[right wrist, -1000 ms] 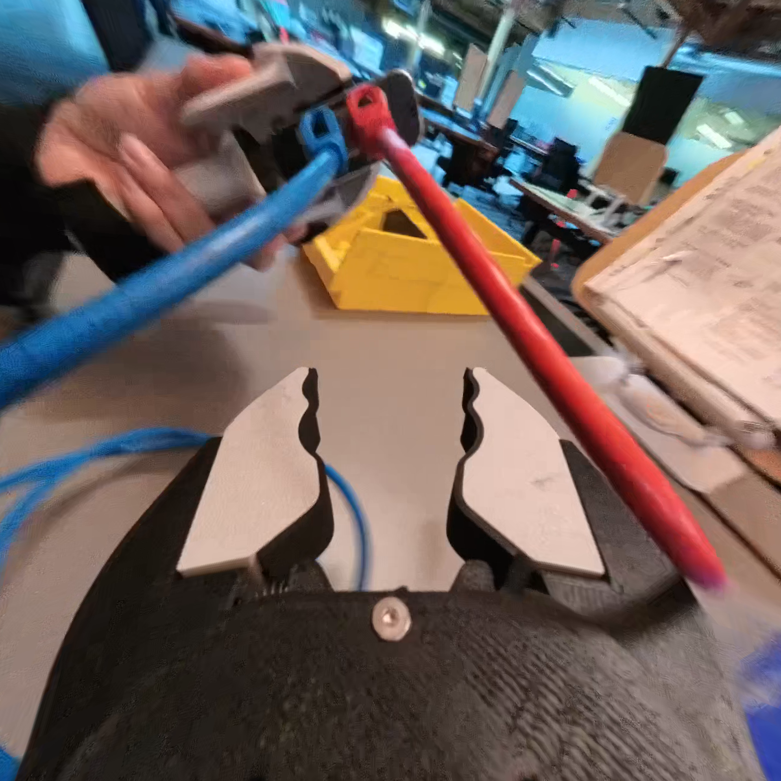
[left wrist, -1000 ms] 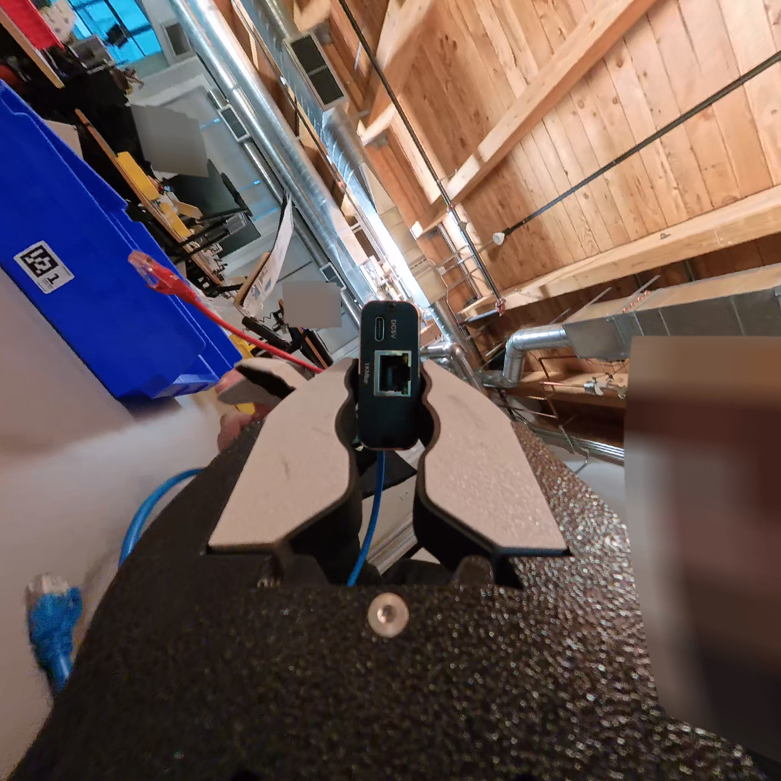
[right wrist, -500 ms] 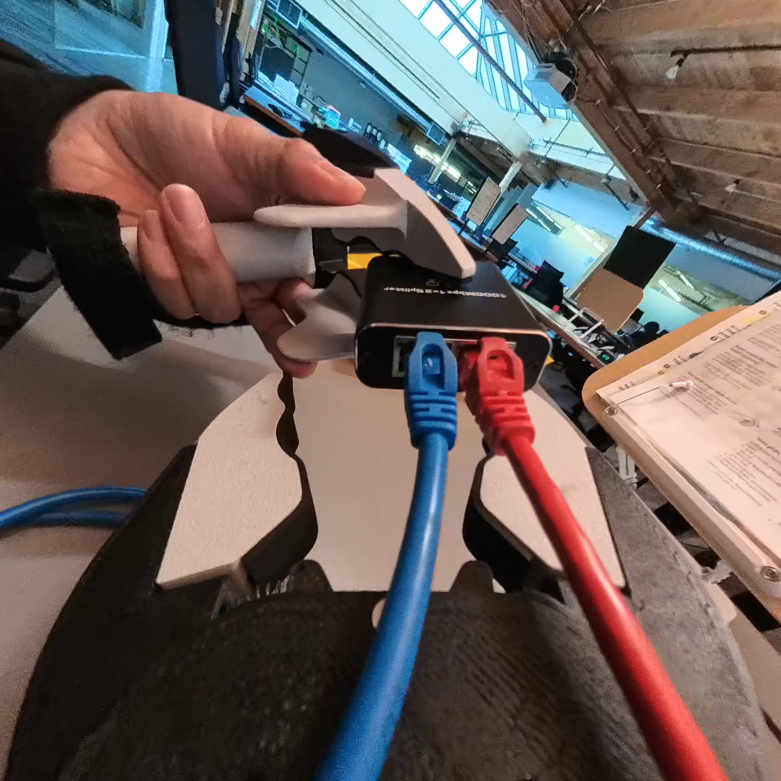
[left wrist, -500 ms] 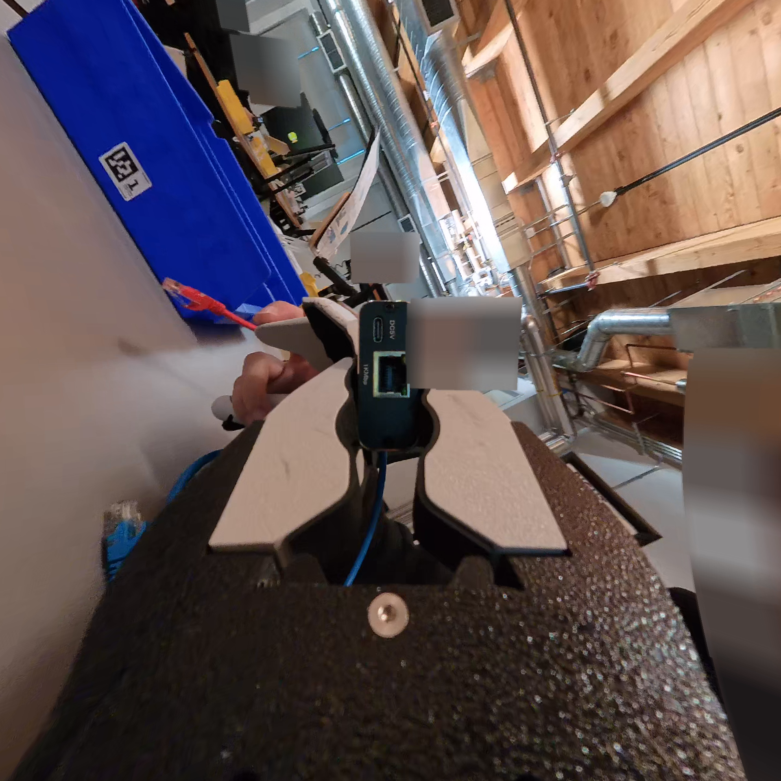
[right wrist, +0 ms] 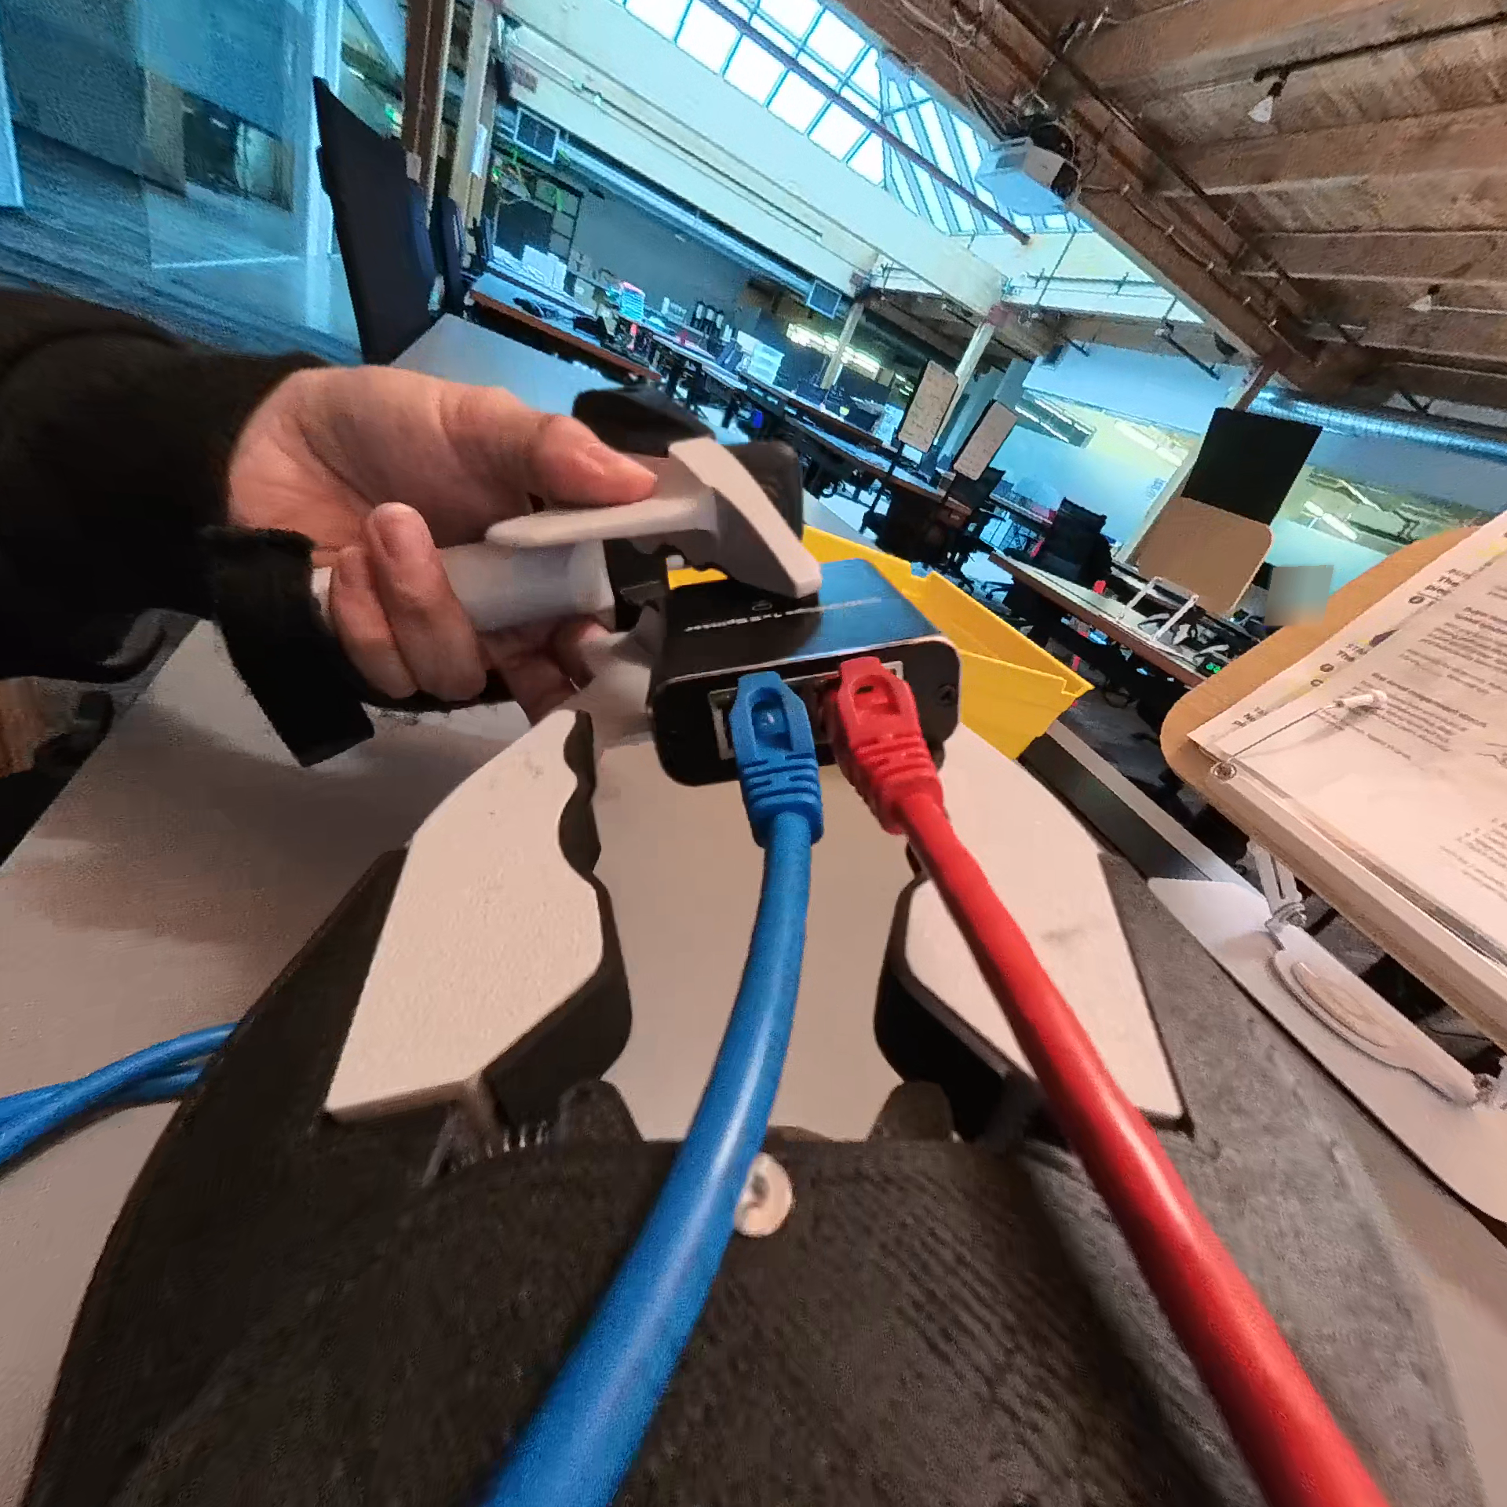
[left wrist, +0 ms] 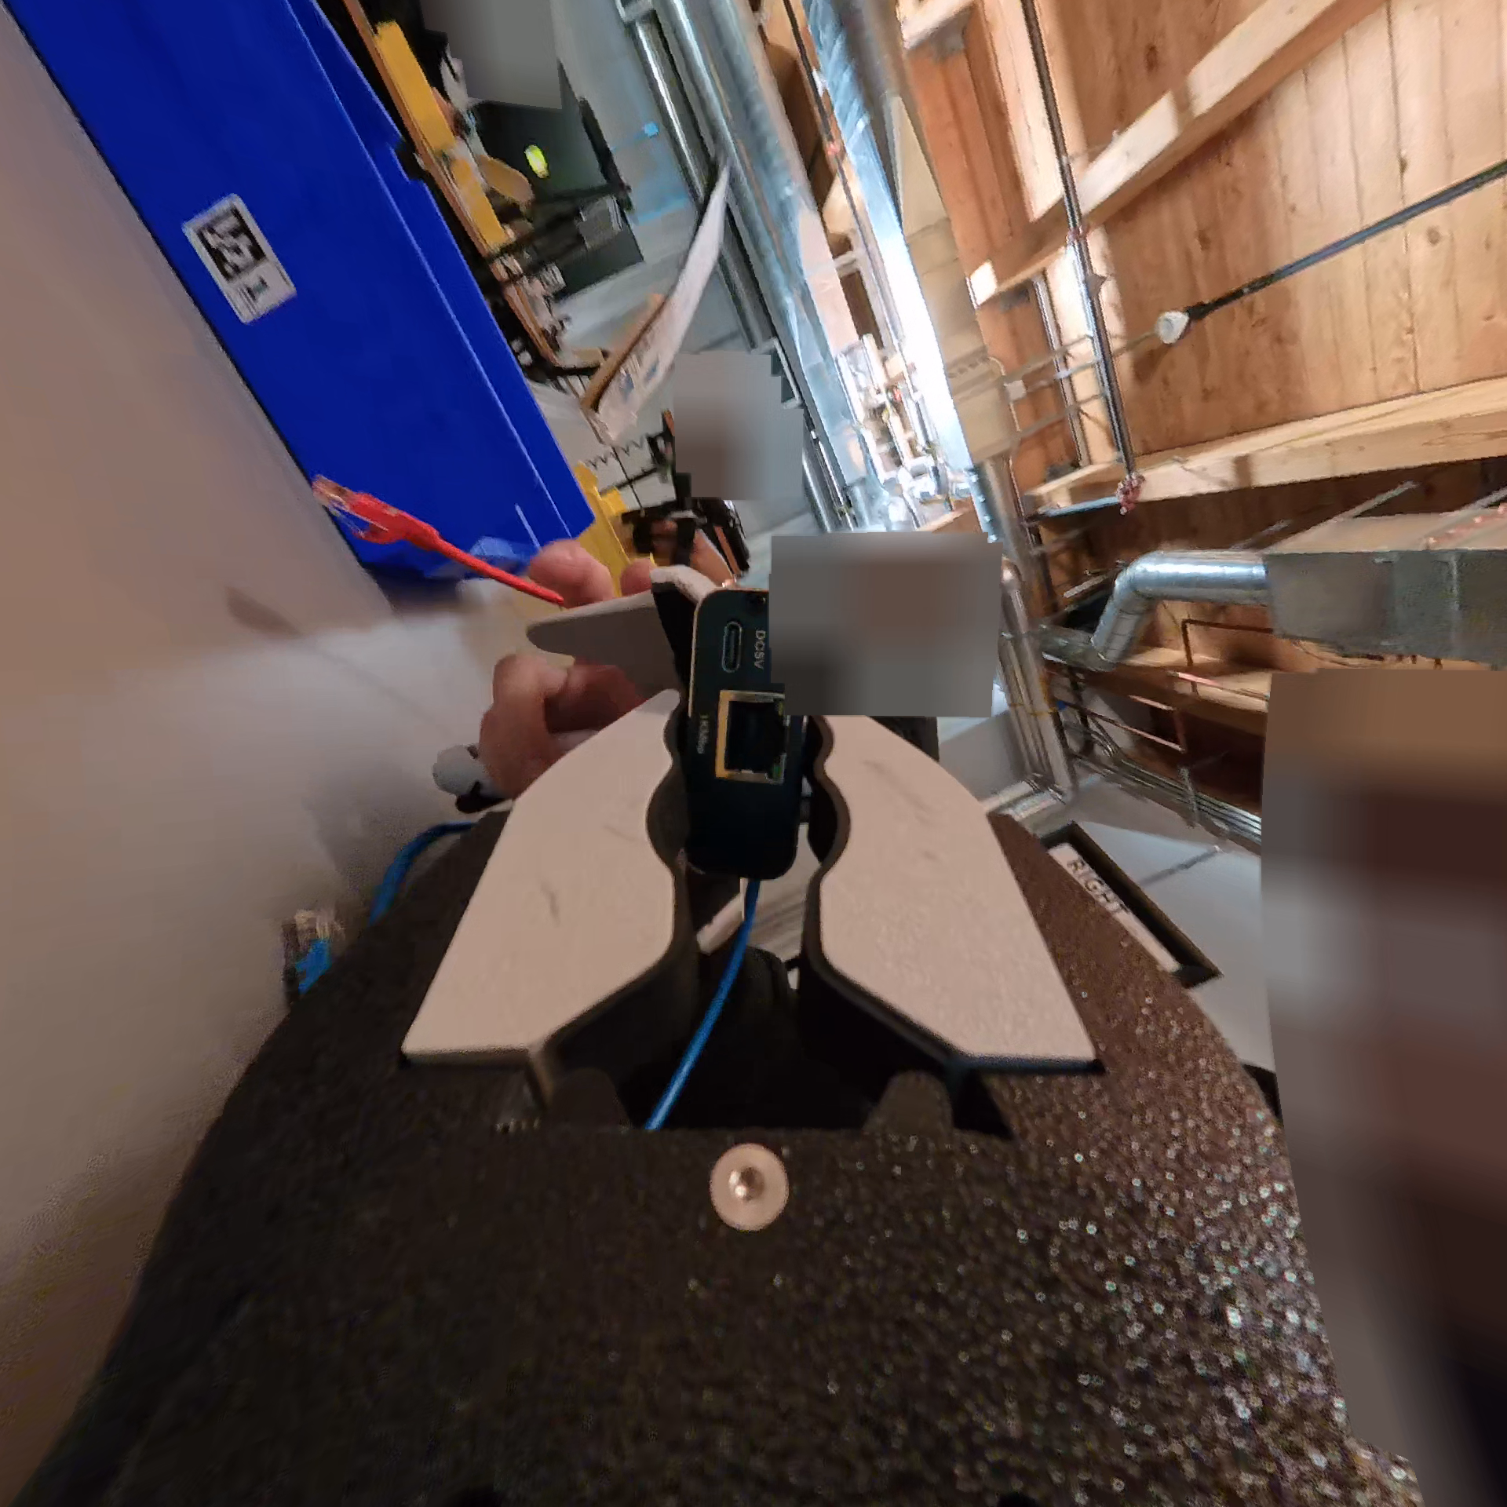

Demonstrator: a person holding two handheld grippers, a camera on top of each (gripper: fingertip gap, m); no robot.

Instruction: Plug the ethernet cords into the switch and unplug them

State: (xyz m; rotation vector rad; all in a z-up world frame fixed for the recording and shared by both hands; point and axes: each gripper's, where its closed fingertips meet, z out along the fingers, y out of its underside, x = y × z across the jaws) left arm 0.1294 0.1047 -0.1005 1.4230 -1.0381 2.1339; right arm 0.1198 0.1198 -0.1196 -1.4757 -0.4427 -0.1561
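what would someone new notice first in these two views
In the right wrist view, the blue cord and red cord sit plugged side by side in the near face of the black switch, running back over the open right gripper. The left gripper is shut on the switch, whose single port on the far end is empty. A blue bin fills the upper left of the left wrist view.

There were two rubber-sheathed ethernet cords, one blue (right wrist: 775, 815) and one red (right wrist: 889, 766), one small black metal switch box (right wrist: 803, 652) at mid-frame, and two plastic bins, one yellow (right wrist: 1003, 677) and one blue (left wrist: 342, 269).
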